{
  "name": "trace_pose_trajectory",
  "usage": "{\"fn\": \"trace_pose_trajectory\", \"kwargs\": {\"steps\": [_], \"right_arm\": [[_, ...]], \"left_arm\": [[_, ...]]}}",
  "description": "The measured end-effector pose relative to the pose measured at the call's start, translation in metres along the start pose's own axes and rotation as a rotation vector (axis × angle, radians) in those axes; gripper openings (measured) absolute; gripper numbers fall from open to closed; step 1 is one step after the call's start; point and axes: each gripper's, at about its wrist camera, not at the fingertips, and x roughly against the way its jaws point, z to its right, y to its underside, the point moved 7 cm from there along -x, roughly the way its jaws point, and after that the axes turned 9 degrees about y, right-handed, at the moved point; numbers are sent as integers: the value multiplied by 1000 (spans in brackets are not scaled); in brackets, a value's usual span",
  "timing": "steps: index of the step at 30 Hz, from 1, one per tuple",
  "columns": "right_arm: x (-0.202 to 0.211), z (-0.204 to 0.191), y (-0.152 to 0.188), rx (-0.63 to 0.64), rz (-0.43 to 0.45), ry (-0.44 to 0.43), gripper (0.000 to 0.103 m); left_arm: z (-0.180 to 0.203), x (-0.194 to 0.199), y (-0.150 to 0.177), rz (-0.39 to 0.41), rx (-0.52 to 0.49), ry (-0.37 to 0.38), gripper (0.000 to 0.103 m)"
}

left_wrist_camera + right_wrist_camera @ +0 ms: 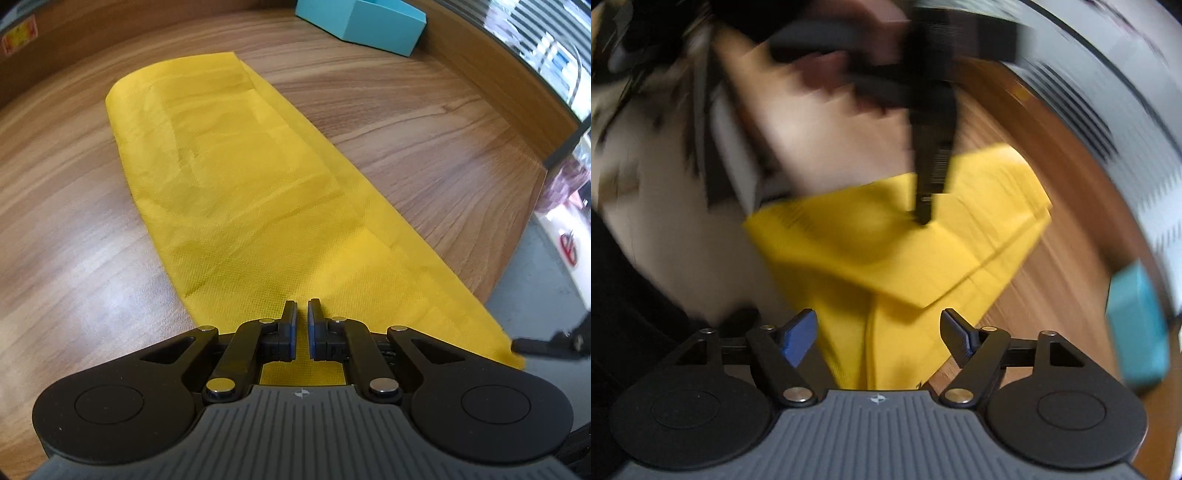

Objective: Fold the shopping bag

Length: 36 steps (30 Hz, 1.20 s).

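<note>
Bag (236, 177), yellow, lies flat as a long folded strip on the wooden table (424, 122), running from 6 toward 11 o'clock. Left gripper (302, 312): jaws nearly closed over the near end; whether fabric is pinched cannot be told. Right gripper (879, 325): jaws wide, nothing gripped. Teal box (364, 22) at 1 o'clock.

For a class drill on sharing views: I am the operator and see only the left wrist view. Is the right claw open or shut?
Observer: The right claw is open, with nothing pinched.
Operator: What lies ahead of it?
Observer: The yellow shopping bag, with one corner flap folded over.
Operator: And my left claw?
Observer: The left claw points down at the bag's far part, with a hand behind it.
</note>
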Motion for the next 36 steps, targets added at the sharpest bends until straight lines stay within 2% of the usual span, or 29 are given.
{"fn": "trace_pose_trajectory", "kwargs": {"steps": [3, 5, 8, 10, 12, 13, 14, 15, 16, 17, 20, 21, 23, 26, 28, 32, 36], "right_arm": [[-6, -29, 10, 301, 48, 160, 79], [-13, -41, 17, 425, 66, 222, 79], [-26, -45, 19, 453, 112, 305, 80], [-33, -43, 20, 524, 159, 395, 79], [-34, -42, 17, 573, 181, 397, 76], [-33, -40, 17, 599, 194, 380, 65], [-30, -41, 16, 612, 195, 362, 38], [-27, -38, 14, 601, 177, 315, 22], [-23, -34, 13, 585, 155, 260, 13], [-18, -31, 11, 565, 147, 227, 11], [-6, -6, -6, 412, 124, 55, 11], [-4, 5, -12, 349, 106, -29, 11], [-8, 40, -29, 170, 27, -241, 10], [-21, 73, -41, -3, -41, -414, 8], [-43, 107, -45, -199, -121, -600, 5], [-82, 140, -37, -421, -245, -808, 4], [-118, 143, -33, -507, -378, -930, 6]], "left_arm": [[0, 0, 0, 4, -6, -4, 8], [-2, 0, 0, 8, 3, 4, 8], [-2, 2, 2, 20, -3, 0, 8], [0, 2, 2, 21, -16, -9, 8], [2, 3, 3, 22, -29, -17, 8], [2, 3, 3, 22, -32, -17, 8], [1, 4, 3, 22, -32, -15, 8], [1, 4, 3, 23, -32, -13, 8], [1, 4, 3, 24, -32, -10, 8], [1, 4, 3, 23, -36, -6, 8], [2, 4, 3, 16, -50, 5, 8], [2, 4, 3, 13, -55, 8, 8], [0, 4, 2, 6, -58, 22, 8], [-6, 5, 1, -5, -51, 62, 8], [-7, 5, 0, -16, -64, 77, 8], [-13, 6, -1, -40, -78, 124, 8], [-19, 7, -2, -53, -81, 170, 8]]}}
